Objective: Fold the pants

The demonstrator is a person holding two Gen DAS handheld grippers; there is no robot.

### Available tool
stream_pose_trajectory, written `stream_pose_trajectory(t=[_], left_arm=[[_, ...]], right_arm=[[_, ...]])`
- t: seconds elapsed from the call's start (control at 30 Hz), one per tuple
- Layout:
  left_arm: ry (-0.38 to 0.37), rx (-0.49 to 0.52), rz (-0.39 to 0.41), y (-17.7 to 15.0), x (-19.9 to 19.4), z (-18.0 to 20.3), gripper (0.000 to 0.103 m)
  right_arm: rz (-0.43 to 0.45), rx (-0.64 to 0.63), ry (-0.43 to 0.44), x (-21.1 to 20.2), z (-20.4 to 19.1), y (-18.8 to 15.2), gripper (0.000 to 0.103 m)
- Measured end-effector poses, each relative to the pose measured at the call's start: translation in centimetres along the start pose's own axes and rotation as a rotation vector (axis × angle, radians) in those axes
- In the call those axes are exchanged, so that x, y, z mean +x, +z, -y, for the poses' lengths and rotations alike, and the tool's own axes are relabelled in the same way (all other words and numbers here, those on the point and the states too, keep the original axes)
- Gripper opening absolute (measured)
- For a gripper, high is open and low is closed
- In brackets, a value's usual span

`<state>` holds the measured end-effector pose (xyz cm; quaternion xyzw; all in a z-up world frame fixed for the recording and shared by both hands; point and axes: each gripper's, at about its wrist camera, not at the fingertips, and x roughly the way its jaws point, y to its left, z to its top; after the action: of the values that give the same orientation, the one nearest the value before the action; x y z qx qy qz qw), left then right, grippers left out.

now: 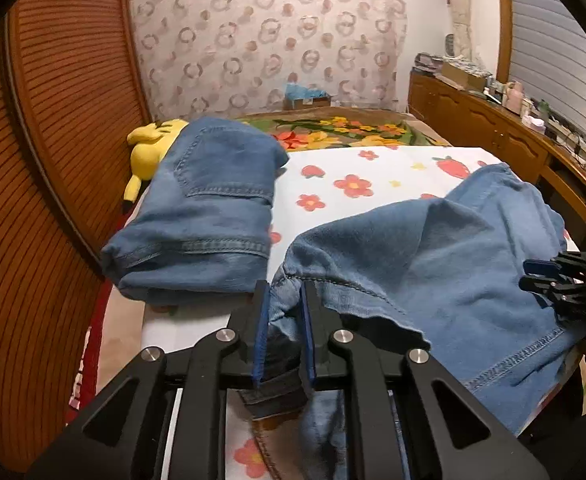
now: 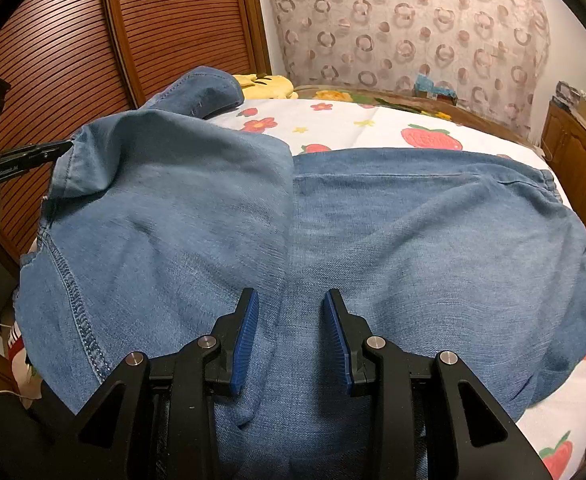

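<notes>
Across the bed (image 2: pixel 373 128), on its white sheet printed with flowers and strawberries, we have the blue denim pants (image 2: pixel 413 232) spread out, soft and faintly creased, one stitched hem running down at eight o'clock in the right wrist view. Our left tongs (image 1: pixel 287 312) are pinched narrow on a bunched denim edge, ribbed blue pads pressing the cloth from both sides. Our right tongs (image 2: pixel 291 336) stand wide over the fabric, nothing between the pads. At ten o'clock in the left wrist view another folded denim piece (image 1: pixel 209 208) sits at the bed's edge beside a yellow plush toy (image 1: pixel 149 152). Bare sheet lies open at twelve o'clock; slatted wooden doors (image 1: pixel 65 120) close off the left.
</notes>
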<state>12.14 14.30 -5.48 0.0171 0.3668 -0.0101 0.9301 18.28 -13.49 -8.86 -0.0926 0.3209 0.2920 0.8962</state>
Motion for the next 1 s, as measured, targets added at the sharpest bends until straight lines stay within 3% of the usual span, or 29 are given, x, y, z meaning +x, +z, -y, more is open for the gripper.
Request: stream_pose_trajectory(t=[0.1, 0.27, 0.33, 0.6, 1.0], left_arm=[[0.019, -0.029, -0.011, -0.3, 0.1, -0.9, 0.021], [0.024, -0.066, -0.003, -1.0, -0.6, -1.8, 0.043], [0.012, -0.07, 0.007, -1.6, -1.1, -1.8, 0.046], [-0.038, -0.063, 0.013, -4.1, -2.9, 0.1, 0.046], [-0.096, -0.027, -0.029, -7.7, -2.9, 2.6, 0.045]], right_arm=[[-0.001, 0.0, 0.0, 0.0, 0.0, 0.0, 0.035], [0.0, 0.002, 0.001, 0.0, 0.0, -0.1, 0.035], [0.003, -0.002, -0.003, 0.0, -0.1, -0.2, 0.035], [0.031, -0.025, -0.025, -1.9, -0.6, 0.1, 0.035], [0.041, -0.08, 0.068, -6.2, -4.1, -1.7, 0.035]])
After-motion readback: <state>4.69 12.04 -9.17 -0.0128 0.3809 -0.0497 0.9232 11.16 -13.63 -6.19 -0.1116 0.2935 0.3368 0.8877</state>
